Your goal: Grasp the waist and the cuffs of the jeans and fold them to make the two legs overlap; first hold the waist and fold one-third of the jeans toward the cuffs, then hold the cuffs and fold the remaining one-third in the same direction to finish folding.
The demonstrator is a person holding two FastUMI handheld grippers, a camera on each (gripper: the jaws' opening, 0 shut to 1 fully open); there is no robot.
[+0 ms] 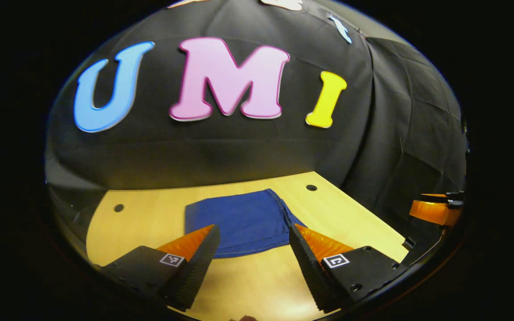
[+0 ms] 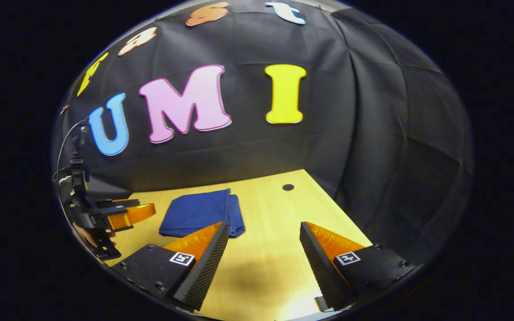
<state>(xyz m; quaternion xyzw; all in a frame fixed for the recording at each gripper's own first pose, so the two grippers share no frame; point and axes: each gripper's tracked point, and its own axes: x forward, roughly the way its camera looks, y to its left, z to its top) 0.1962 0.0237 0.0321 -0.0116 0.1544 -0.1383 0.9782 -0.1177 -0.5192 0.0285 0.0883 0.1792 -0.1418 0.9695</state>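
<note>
The blue jeans (image 1: 241, 220) lie folded into a compact rectangle on the wooden table (image 1: 248, 281), flat and still. My left gripper (image 1: 253, 232) hovers just in front of the folded stack, open, with nothing between its fingers. In the right gripper view the same jeans (image 2: 196, 214) lie ahead and to the left. My right gripper (image 2: 263, 229) is open over bare table to the right of the jeans. The left gripper (image 2: 123, 214) shows at the far left of that view, held by a hand.
The booth's black cloth wall rises right behind the table. Small round holes (image 1: 311, 187) mark the tabletop near its back corners. The right gripper (image 1: 435, 209) shows at the right edge of the left gripper view. Bare wood lies right of the jeans.
</note>
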